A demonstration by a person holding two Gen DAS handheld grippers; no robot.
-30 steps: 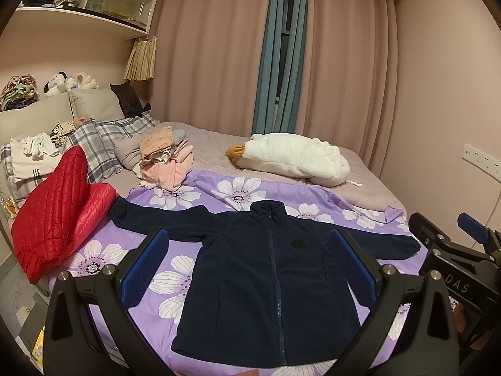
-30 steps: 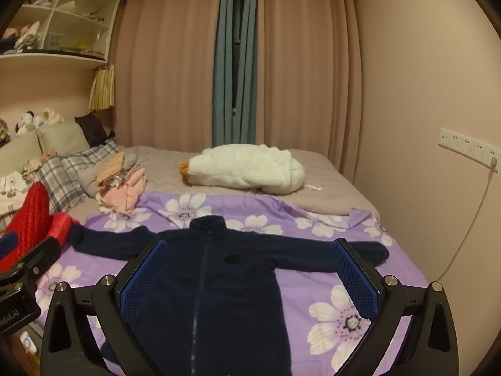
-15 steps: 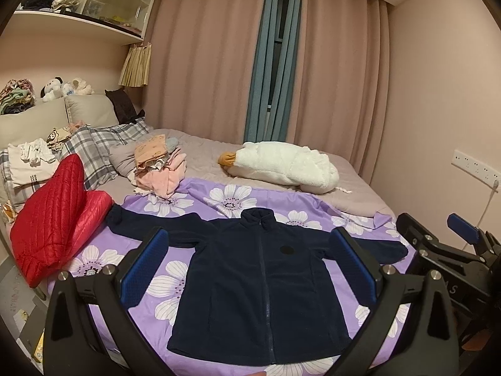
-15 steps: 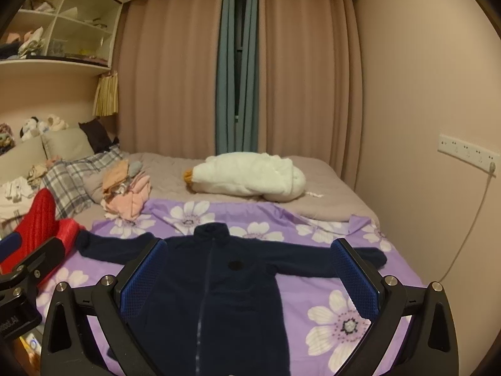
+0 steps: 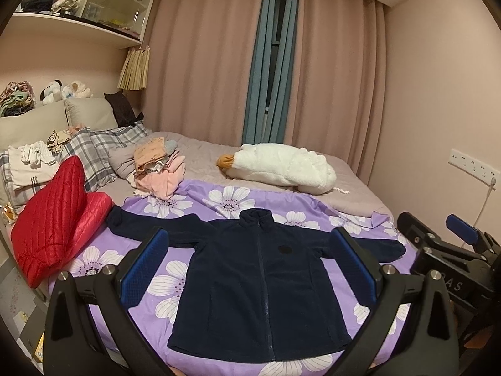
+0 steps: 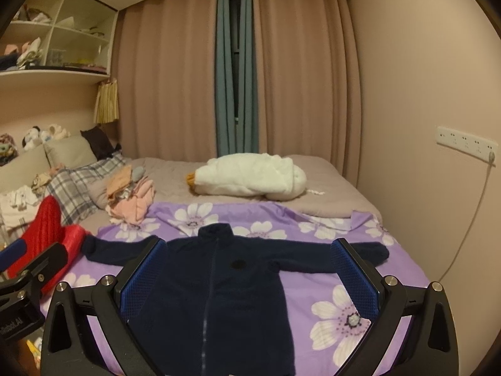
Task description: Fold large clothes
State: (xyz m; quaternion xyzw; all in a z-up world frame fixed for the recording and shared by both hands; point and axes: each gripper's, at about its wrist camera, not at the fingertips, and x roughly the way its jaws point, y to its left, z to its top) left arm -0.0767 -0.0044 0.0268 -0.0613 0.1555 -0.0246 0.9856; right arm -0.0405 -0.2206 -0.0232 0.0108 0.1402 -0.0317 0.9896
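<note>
A dark navy zip jacket (image 5: 260,285) lies flat, front up, sleeves spread, on a purple flowered sheet (image 5: 175,279) across the bed. In the right wrist view the same jacket (image 6: 216,297) fills the lower middle. My left gripper (image 5: 249,266) hangs open above the jacket's body, holding nothing. My right gripper (image 6: 249,272) is open too, raised over the jacket, empty. The right gripper's body (image 5: 451,260) shows at the right edge of the left wrist view.
A red quilted jacket (image 5: 53,216) lies at the bed's left edge. A pile of pink clothes (image 5: 159,169) and a white plush goose (image 5: 281,169) sit behind the sheet. Plaid pillows (image 5: 97,150) stand at the headboard; the wall (image 6: 422,125) runs close on the right.
Both grippers have drawn back and risen from the bed, so the jacket sits lower and smaller in both views. Both stay open; the jacket has not moved.
</note>
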